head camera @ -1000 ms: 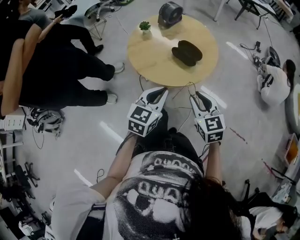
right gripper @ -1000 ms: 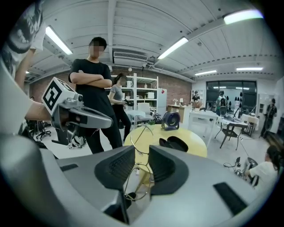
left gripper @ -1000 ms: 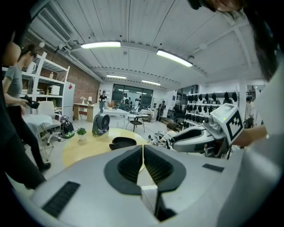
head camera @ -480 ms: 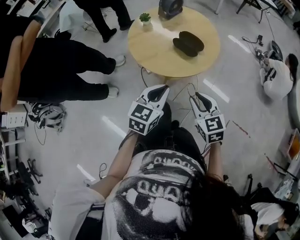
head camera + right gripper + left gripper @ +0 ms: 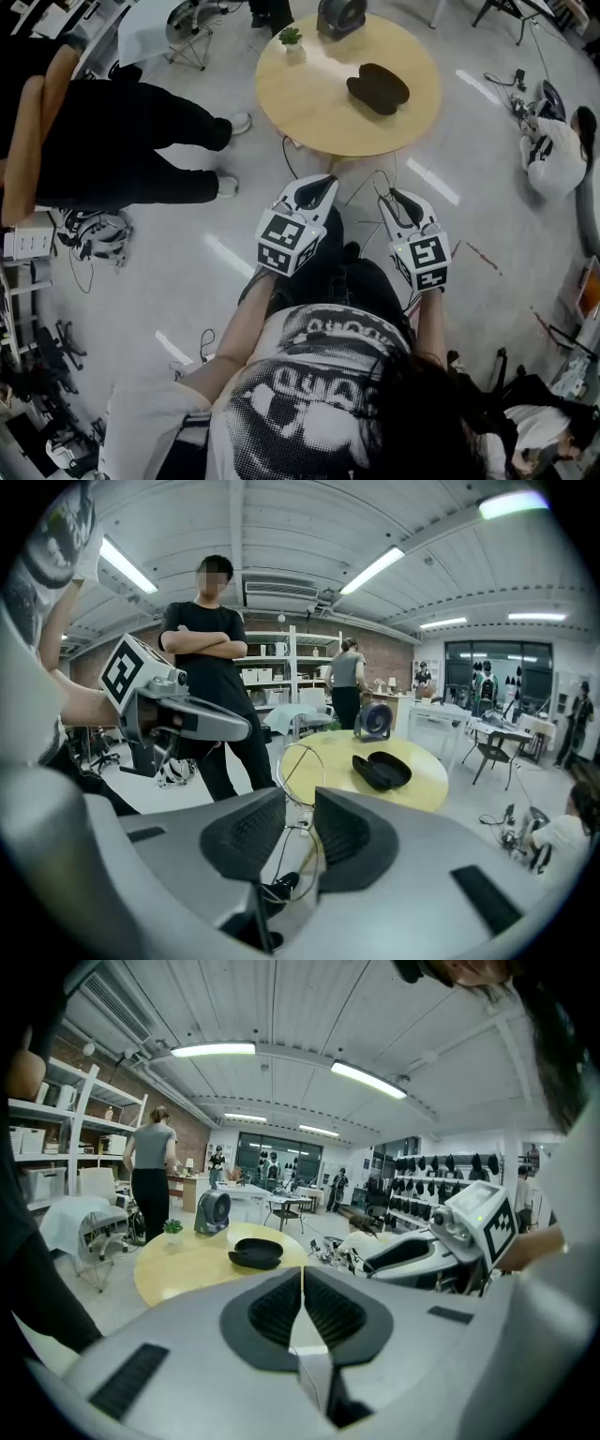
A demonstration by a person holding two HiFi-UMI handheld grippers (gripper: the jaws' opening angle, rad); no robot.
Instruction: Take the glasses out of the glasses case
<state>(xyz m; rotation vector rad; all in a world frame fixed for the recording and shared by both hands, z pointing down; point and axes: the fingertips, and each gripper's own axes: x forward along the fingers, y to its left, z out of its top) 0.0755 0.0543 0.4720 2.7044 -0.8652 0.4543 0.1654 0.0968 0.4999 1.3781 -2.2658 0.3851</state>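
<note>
The black glasses case (image 5: 378, 88) lies open on the round wooden table (image 5: 309, 112), well ahead of both grippers; it also shows in the left gripper view (image 5: 256, 1252) and the right gripper view (image 5: 382, 769). Thin wire-rimmed glasses (image 5: 300, 771) stand between the pads of my right gripper (image 5: 300, 803), which is shut on them; one round lens sticks out past the tips. My right gripper (image 5: 386, 197) hangs over the floor, short of the table edge. My left gripper (image 5: 324, 180) is beside it, its jaws (image 5: 302, 1283) shut with nothing between them.
A small fan (image 5: 340, 19) and a potted plant (image 5: 292, 37) stand at the table's far side. A person in black (image 5: 112, 141) stands left of the table, and another sits on the floor at the right (image 5: 553, 155). Cables trail under the table.
A person's legs near the table's far left have walked out of view. The table sits slightly higher in the head view. Both grippers keep about the same place and grip.
</note>
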